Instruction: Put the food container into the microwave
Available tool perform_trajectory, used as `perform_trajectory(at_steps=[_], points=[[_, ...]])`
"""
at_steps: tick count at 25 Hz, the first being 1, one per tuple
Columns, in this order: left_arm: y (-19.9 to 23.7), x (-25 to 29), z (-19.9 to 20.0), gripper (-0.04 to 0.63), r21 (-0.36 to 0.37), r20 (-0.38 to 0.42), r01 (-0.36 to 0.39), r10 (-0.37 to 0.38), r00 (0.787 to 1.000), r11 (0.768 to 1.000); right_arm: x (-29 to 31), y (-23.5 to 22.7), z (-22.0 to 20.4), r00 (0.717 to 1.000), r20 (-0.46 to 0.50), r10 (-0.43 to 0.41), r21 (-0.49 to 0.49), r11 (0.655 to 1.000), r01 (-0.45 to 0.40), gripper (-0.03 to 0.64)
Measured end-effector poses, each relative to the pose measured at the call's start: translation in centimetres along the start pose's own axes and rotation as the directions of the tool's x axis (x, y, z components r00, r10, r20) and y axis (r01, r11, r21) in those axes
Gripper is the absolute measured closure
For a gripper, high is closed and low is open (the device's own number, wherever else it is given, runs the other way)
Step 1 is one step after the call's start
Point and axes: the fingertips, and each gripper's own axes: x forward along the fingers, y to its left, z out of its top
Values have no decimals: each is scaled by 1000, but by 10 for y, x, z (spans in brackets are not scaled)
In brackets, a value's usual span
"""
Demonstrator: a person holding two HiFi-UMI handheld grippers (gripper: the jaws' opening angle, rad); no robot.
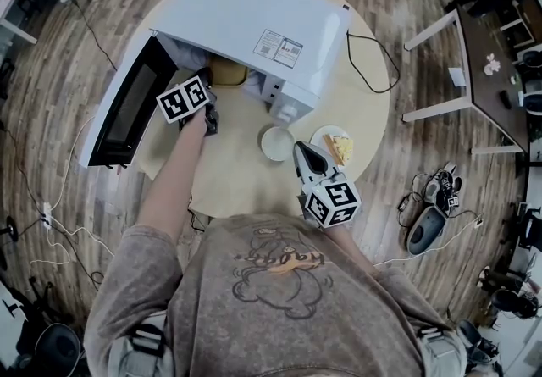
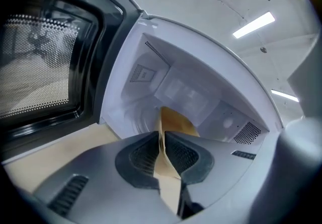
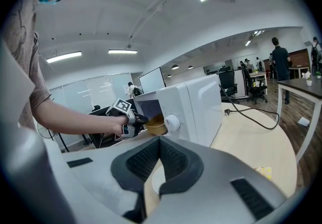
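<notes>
Your left gripper (image 2: 162, 142) pinches the container (image 2: 177, 121) by its rim, just inside the microwave (image 1: 254, 19) at the far-left edge of the desk (image 1: 241, 176). Placing is under way: next, lower it and let go. Your right gripper (image 3: 160, 140) is closed, empty.

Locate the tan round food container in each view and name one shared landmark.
Head view: the tan round food container sits upper centre, at the cavity opening.
Left gripper view: the container is dead centre, its wall clamped between the jaws.
Right gripper view: small, left of centre.
Shared landmark: the white microwave.
</notes>
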Motion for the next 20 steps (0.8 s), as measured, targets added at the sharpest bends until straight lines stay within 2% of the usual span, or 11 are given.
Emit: perform_trajectory(at_steps=[7,14,20], points=[[-3,-19,-4,522,-28,13,39,-39,999,999,4,4,1,1000,9,16,-3,1000,-16,615],[-12,-40,-17,507,51,6,66,-66,998,997,5,13,2,999,13,40,-9,999,-40,615],[-14,-50,-27,462,39,17,89,-89,996,995,2,17,1,999,11,46,-15,999,-46,615]])
